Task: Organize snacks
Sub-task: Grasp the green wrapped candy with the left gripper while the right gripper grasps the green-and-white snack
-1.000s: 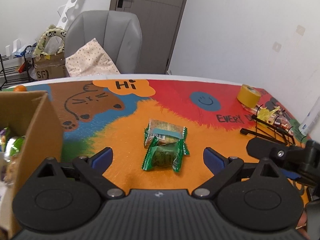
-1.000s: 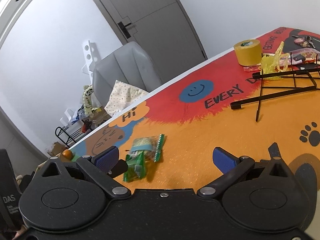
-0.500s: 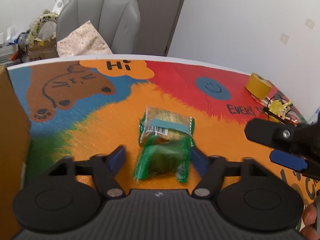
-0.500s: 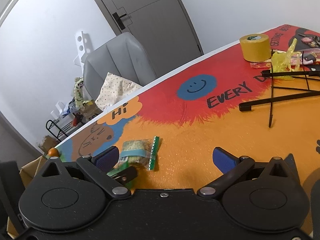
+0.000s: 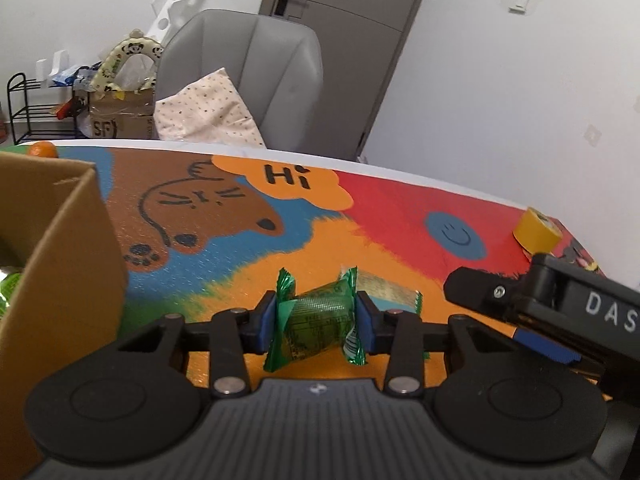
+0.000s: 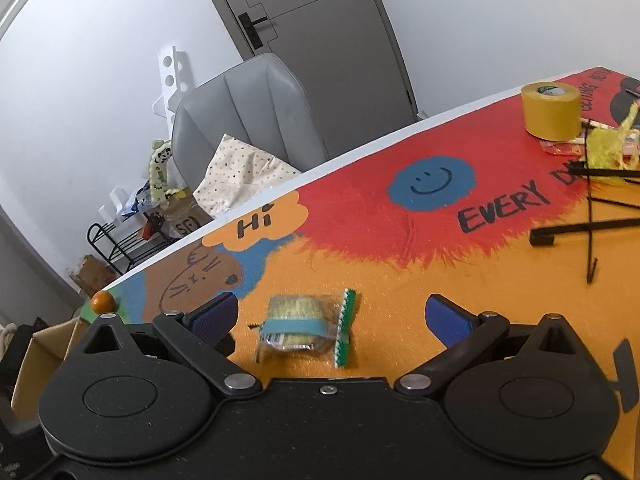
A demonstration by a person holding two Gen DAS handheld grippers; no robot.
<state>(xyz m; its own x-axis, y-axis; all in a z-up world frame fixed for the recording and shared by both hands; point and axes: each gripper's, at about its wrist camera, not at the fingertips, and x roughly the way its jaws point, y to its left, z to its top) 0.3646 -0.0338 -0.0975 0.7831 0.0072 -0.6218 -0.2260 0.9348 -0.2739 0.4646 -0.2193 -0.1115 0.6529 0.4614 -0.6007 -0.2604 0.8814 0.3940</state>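
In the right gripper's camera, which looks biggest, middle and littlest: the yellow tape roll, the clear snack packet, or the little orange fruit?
1. Clear snack packet, though it lies nearest the camera.
2. Yellow tape roll.
3. Little orange fruit.

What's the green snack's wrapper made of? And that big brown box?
The green snack, pinched in the left tool, looks wrapped in thin shiny plastic film: it glints, crinkles, and has zigzag-cut ends. The box looks like plain matte cardboard: dull brown, with a thick raw top edge.

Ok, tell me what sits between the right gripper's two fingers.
In the right wrist view, the clear-wrapped snack lies on the mat between the open right gripper fingers, nearer the left one and untouched. The rest of that gap is bare mat.
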